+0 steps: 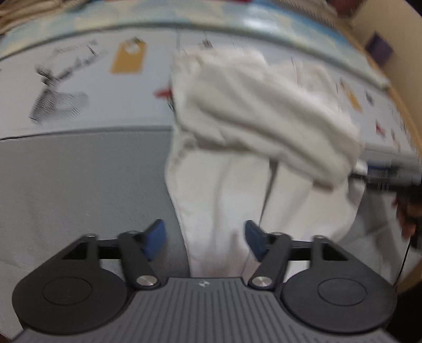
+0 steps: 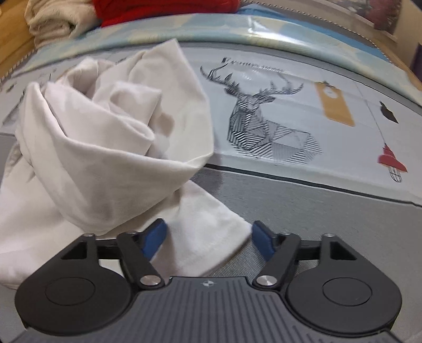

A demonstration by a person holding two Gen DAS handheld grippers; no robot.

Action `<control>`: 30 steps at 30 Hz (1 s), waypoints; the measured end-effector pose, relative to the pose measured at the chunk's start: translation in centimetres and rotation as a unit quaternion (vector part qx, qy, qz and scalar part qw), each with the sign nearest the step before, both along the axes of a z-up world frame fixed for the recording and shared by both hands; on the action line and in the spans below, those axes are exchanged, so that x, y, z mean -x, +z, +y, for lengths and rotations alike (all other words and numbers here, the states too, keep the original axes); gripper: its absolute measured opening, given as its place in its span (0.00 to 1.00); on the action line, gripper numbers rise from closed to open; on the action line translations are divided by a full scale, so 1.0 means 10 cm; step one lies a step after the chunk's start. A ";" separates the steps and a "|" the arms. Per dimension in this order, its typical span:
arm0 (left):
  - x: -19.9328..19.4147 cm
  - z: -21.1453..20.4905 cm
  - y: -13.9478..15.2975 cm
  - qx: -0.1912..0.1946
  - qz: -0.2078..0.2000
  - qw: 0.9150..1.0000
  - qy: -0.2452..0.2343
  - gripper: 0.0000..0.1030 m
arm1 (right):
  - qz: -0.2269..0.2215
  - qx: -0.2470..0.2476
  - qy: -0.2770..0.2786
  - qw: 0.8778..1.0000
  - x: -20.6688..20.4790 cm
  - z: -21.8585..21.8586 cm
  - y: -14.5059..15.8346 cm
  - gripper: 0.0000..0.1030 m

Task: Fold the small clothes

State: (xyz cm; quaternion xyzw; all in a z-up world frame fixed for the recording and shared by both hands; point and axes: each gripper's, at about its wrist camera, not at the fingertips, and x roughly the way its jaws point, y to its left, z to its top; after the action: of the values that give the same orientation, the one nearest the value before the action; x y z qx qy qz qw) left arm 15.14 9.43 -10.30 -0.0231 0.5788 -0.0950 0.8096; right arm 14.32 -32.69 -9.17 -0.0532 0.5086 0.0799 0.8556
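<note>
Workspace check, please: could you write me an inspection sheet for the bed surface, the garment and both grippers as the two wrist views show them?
Surface: printed bedsheet, grey band near, pale band with deer print beyond.
Job's things: white garment, bunched and rumpled, not yet folded flat; one flat part lies beneath the right gripper.
Clutter: beige cloth and red cloth at the far edge.
Grippers: left gripper open over the garment; right gripper open, nothing pinched.
Cables: thin dark cord near the person's hand.
Surroundings: wooden frame at the left.

Black grippers [image 2: 208,241], blue jaws, seemingly ribbed grey housing.
</note>
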 end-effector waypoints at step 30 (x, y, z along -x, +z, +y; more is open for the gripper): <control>0.23 -0.04 -0.54 -0.177 0.007 0.976 -0.128 0.07 | 0.163 -0.047 0.187 0.968 1.78 -0.37 0.27 0.01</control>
State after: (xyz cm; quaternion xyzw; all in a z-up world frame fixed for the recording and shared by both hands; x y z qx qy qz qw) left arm 12.86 9.04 -15.65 0.1937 0.5900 -0.0936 0.7782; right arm -3.46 -36.37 -6.48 -0.0939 0.6175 0.2700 0.7327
